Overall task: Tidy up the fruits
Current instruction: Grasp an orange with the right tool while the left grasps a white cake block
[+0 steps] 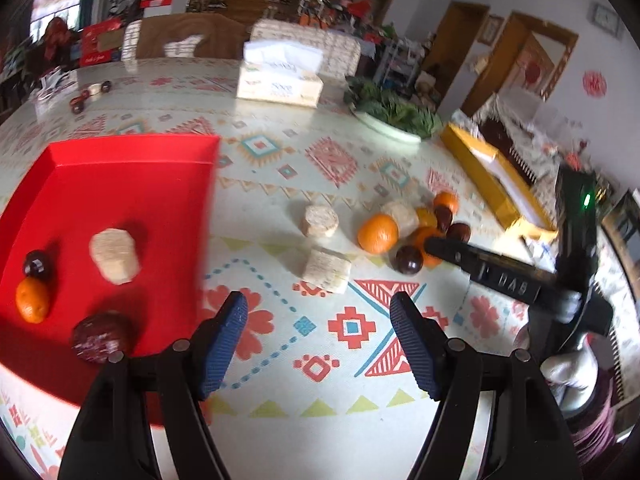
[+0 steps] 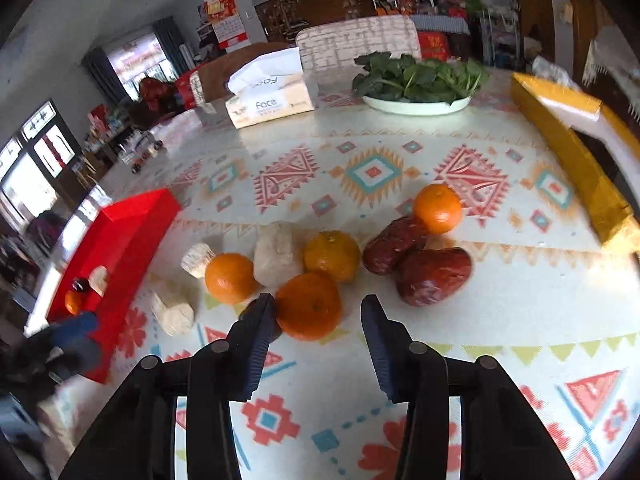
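Rt tool (image 2: pixel 316 316) agape beside orange (image 2: pixel 308 306)

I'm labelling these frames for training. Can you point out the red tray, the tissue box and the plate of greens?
red tray (image 1: pixel 132 184): left wrist view, bare floor of the tray.
tissue box (image 2: pixel 272 106): right wrist view, printed front face.
plate of greens (image 2: pixel 416 107): right wrist view, white front rim.

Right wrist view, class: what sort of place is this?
Probably a lived-in home dining room: a patterned tablecloth, a tissue box, a plate of leafy greens, and chairs at the table.
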### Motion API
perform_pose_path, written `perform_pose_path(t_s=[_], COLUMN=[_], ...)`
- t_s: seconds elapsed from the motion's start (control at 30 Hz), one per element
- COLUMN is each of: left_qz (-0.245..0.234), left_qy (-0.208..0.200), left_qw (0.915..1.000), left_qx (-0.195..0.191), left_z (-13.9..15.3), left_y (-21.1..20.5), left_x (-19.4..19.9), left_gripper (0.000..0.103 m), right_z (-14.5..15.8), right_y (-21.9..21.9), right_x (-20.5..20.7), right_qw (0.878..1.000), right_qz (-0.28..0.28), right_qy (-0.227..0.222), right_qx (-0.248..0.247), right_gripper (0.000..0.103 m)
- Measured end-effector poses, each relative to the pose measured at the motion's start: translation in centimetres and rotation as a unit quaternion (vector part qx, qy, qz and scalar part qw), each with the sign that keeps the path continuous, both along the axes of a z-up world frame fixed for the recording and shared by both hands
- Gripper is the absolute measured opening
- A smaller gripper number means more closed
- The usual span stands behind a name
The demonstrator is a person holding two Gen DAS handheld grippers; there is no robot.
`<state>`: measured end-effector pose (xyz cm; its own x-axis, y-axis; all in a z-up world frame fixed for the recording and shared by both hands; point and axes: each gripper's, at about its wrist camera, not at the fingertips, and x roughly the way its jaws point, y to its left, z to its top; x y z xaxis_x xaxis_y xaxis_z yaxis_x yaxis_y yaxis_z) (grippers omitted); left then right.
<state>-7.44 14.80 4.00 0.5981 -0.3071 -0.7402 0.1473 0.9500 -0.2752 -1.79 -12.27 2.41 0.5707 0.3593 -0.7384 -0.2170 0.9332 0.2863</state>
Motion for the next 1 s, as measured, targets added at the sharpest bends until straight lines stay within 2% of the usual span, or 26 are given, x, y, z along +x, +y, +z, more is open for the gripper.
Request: perform_pose_path(t_s=[0.33, 0.43, 0.5, 0.57, 0.6, 0.8, 1.0], left_qz=[-0.009, -0.013, -0.016, -0.015, -0.014, -0.011, 0.012], left_qy=[0.01, 0.013, 0.006, -0.002, -0.005, -0.011, -0.029], left_qw=[0.9983, 0.9977, 0.9967, 0.9949, 0.9937, 0.9962, 0.9989], left_qx=[0.057, 0.064, 0.079, 0.1, 0.111, 0.086, 0.035], left_z=[-2.4, -3.0, -3.1, -3.1, -3.1, -2.6, -0.9], left_y=[-3.4, -4.0, -4.4, -4.9, -5.1, -4.4, -2.2], left_x=[3.7, 4.6, 4.7, 4.7, 4.6, 3.7, 1.2], left_gripper=[0.072, 0.069, 0.064, 0.039, 0.032, 0.03, 0.03], right_z=[-0.7, -0.8, -0.8, -0.9, -0.9, -0.8, 0.1], right_y=[0.2, 0.0, -0.1, -0.3, -0.3, -0.9, -2.1], right_x=[1.0, 1.1, 1.0, 1.0, 1.0, 0.8, 0.3], right_qw=[1.0, 0.999, 0.999, 0.998, 0.998, 0.997, 0.993], right_qz=[0.01, 0.016, 0.017, 0.017, 0.017, 0.012, 0.005], right_qy=[0.003, 0.008, 0.009, 0.012, 0.013, 0.014, -0.004], right_qx=[0.026, 0.043, 0.047, 0.054, 0.057, 0.076, 0.114], right_gripper=[0.049, 0.042, 0.041, 0.04, 0.04, 0.04, 0.04])
